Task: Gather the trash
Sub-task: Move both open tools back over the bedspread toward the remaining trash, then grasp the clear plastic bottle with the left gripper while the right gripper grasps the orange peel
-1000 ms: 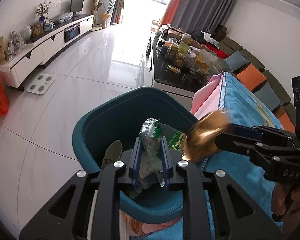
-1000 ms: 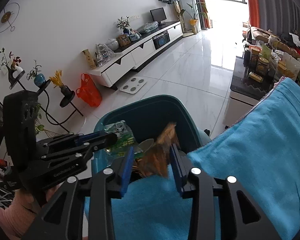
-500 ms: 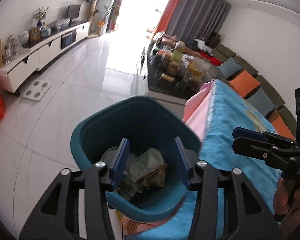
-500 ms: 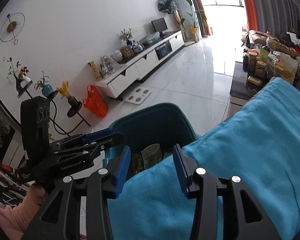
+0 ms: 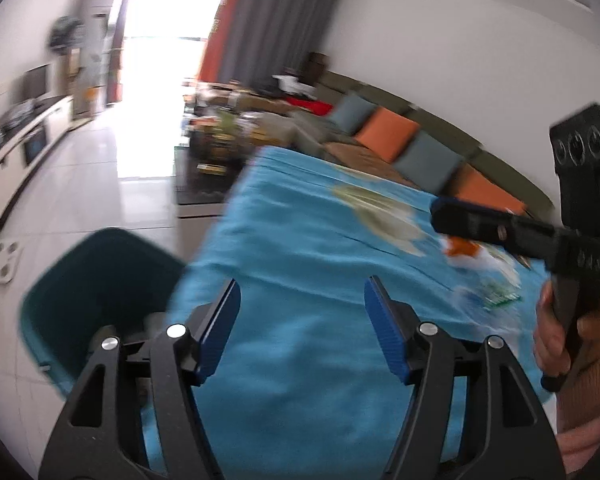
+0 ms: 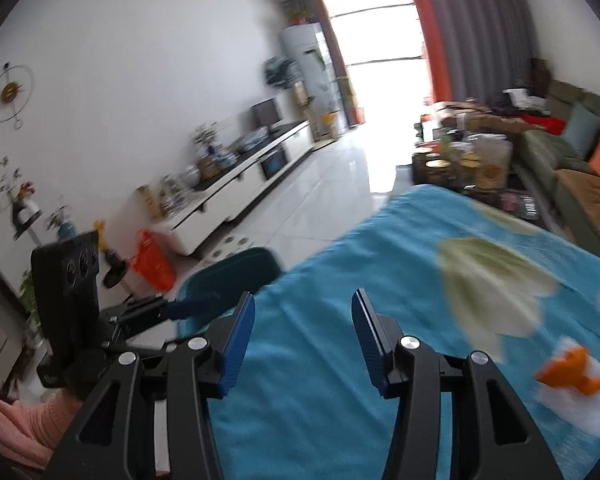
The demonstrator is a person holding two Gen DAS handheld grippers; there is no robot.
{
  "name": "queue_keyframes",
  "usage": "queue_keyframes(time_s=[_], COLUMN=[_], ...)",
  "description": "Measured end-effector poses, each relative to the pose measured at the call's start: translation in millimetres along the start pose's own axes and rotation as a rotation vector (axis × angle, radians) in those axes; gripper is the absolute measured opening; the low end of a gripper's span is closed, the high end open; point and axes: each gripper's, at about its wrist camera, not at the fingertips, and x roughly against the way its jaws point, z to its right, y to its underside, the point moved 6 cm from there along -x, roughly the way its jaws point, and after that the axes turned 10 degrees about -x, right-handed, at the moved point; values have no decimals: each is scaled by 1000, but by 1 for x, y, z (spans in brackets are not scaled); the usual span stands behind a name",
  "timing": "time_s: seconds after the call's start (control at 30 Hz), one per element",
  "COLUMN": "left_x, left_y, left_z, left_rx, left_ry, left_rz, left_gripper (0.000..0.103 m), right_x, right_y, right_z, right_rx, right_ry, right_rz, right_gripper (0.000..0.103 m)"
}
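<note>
At the far left, a teal trash bin (image 5: 100, 280) stands on the pale tiled floor, pressed against the edge of a tabletop (image 5: 300, 280) covered in a bright blue cloth; a little pale litter shows inside the bin, though motion blur hides what it is. Moving right, the left gripper (image 5: 302, 320) hangs over bare blue cloth with its fingers (image 5: 220, 328) opening wide, and nothing lies between them. Further right in the same view, the remaining trash rests on the cloth: a pale yellowish wrapper (image 5: 376, 212) lying flat near the middle, then an orange-and-white scrap (image 5: 464, 250) and a green-printed packet (image 5: 500, 298) close together near the right edge. Above those, the right gripper (image 6: 304, 332) reaches in, held by a person's hand (image 5: 556, 332) in a pink sleeve; its own camera shows its fingers (image 6: 240, 340) opening too, about half apart, with nothing between them. The pieces look like thin, light, crinkly film and paper, probably soft enough to crush and slick enough to slide on the cloth. They likely carry no weight worth worrying about and are not fragile. A raised fold or crumpled edge seems the best place to pinch, since a flat sheet may slip away or drag the cloth along with it.
</note>
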Motion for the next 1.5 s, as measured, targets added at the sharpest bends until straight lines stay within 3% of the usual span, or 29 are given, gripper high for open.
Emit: queue_keyframes(time_s=[0.4,0.6,0.73,0.93,1.03,1.2,1.4,1.5], left_x=[-54,-85,-101,-122,-133,-145,-144,-139], left_y=[-4,1,5,6,4,7,7,5], left_z=[137,195,220,252,257,256,245,239], left_rx=[-160,-227,-216,-257,-262,-244,-201,-188], left_ry=[266,379,452,462,456,463,472,471], left_rz=[-87,-159,-211,-236,-257,-306,-307,-296], left_gripper=[64,64,64,64,58,28,14,12], right_x=[84,105,113,113,110,101,93,89], right_y=[11,18,25,30,32,34,35,35], right_z=[129,169,182,196,203,210,215,217], right_rx=[-198,-272,-296,-327,-341,-350,-342,-336], right_ry=[246,299,309,313,309,304,300,308], right_rz=[116,148,158,158,150,130,110,104], right_gripper=[48,48,48,48,48,48,48,48])
